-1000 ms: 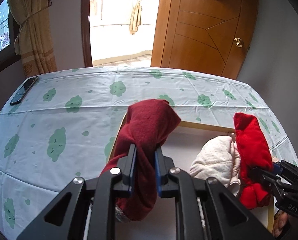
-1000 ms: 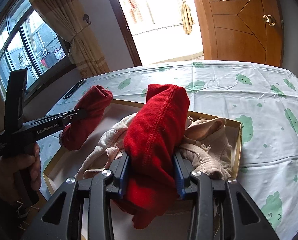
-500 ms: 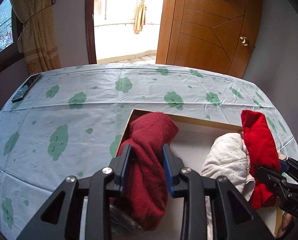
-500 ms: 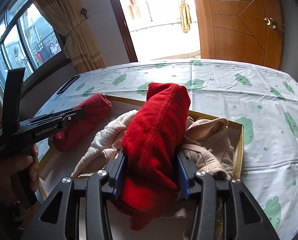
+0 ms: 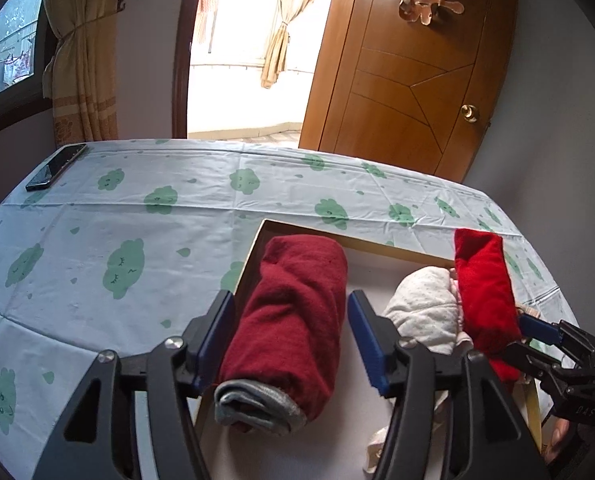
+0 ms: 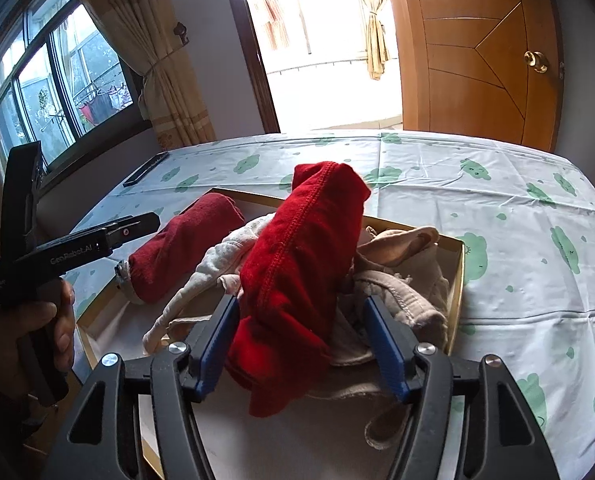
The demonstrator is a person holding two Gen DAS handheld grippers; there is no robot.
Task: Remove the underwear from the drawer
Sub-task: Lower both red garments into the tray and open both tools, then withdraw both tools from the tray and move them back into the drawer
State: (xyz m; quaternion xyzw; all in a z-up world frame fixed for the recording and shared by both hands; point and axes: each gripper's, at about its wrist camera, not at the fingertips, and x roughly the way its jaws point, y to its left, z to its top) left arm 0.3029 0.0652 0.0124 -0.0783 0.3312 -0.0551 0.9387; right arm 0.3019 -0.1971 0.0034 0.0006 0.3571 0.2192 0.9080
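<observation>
The left gripper (image 5: 291, 340) stands spread around the dark red roll (image 5: 293, 320), which lies in the drawer (image 5: 397, 251). The right gripper (image 6: 297, 336) is spread too, the bright red pair (image 6: 301, 264) slumped between its jaws. Both look light, soft and limp; a mid-bundle pinch should hold best.

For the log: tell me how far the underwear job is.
Done: nothing; no garment lies on the tablecloth. In hand: left gripper open around the dark red roll, right gripper open around the bright red underwear, both inside the drawer. Left: grip and lift those out, then the pale garments.
</observation>
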